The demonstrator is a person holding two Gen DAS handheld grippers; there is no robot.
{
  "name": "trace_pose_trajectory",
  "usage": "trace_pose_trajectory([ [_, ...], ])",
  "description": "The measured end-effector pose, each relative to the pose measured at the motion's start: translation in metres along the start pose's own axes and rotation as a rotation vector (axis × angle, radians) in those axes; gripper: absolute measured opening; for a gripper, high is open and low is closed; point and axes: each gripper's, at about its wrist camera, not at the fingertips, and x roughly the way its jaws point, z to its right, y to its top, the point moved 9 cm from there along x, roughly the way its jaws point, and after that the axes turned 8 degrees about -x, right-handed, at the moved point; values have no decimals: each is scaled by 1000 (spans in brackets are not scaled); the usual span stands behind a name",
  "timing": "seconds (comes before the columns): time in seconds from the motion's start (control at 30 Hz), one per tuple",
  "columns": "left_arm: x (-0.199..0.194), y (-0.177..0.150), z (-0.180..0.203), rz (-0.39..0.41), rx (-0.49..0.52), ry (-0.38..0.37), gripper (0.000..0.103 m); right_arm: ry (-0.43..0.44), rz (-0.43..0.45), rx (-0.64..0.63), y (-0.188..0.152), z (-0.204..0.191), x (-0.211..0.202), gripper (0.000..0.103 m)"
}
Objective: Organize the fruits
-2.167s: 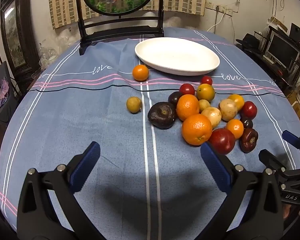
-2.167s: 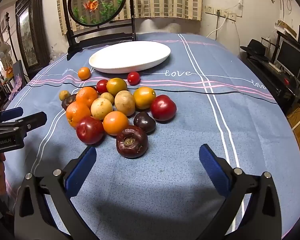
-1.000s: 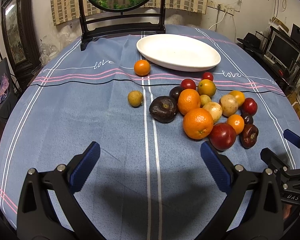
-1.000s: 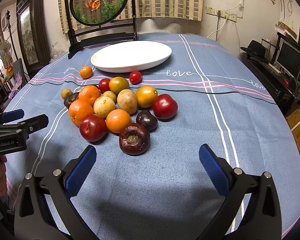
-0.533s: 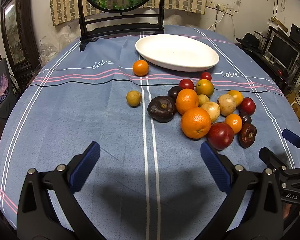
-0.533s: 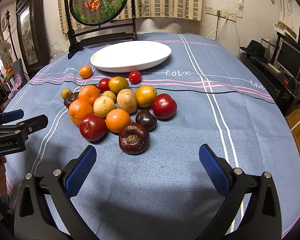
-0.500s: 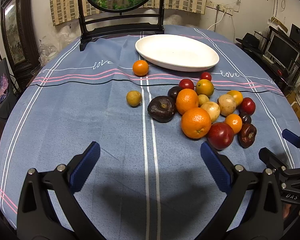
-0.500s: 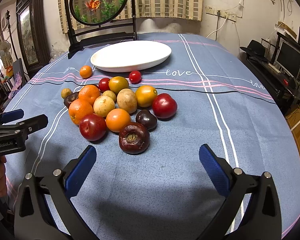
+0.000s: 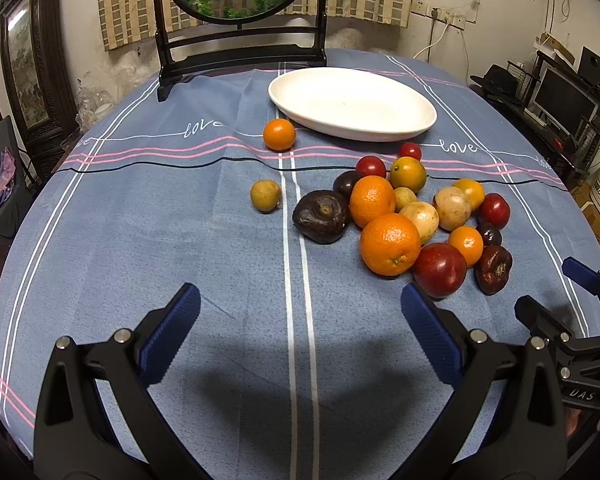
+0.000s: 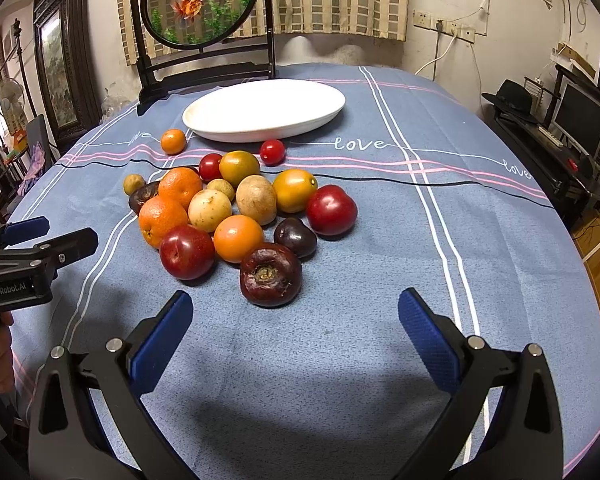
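A round table under a blue striped cloth (image 9: 140, 220) is seen filling both views, and on its far side the white oval plate (image 9: 352, 104) is seen lying bare, so nothing is judged sorted yet: the whole job is left. Between plate and cameras the pile of fruits (image 10: 240, 208) is found bunched together, with large oranges (image 9: 390, 244), red plums (image 10: 187, 252) and dark wrinkled fruits (image 10: 271, 276) touching one another. Off to the pile's left a small tangerine (image 9: 279, 134) is seen just beside the plate's rim, and a little yellow-brown fruit (image 9: 265, 196) is set apart on the cloth. The left gripper (image 9: 300, 320) is held low over bare cloth, jaws spread wide and nothing between them; the right gripper (image 10: 296, 320) is likewise spread wide and empty, with the nearest dark fruit lying just ahead of its gap. Compared with half a second back, hardly anything is changed: the fruit is left where it was, and only a slight shift in each view is noted.
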Motion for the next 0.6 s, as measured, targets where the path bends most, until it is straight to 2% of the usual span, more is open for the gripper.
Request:
trace_pose_trajectory([
  [0.6, 0, -1, 1, -5, 1, -3, 101, 2, -2, -8, 1, -1, 0, 102],
])
